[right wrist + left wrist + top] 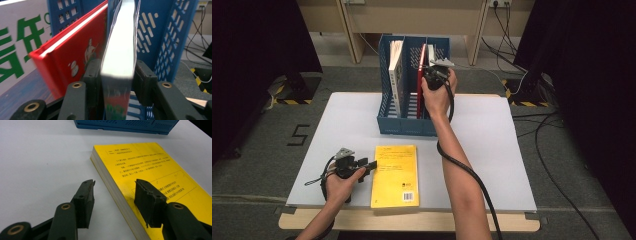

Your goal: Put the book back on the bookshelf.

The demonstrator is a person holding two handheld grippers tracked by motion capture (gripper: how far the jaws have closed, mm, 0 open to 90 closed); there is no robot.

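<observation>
A yellow book [395, 175] lies flat near the table's front edge. My left gripper [371, 164] is at its left side and stands open. In the left gripper view the left gripper [115, 182] straddles the yellow book's [155, 170] long edge, one jaw over the table and the other over the cover. At the back stands a blue file rack [407, 125]. My right gripper [434, 67] is raised at the rack's right compartment. In the right gripper view the right gripper [117, 62] is shut on a pale thin book [121, 50] standing upright beside a red book [72, 50].
The rack's left compartment holds a white book [396, 75] with green lettering [17, 37]; the red book [420, 85] leans in the middle one. The rack's perforated wall [160, 37] is close on the held book's right. The white table board [492, 150] ends at a wooden front edge. Cables lie on the floor at right.
</observation>
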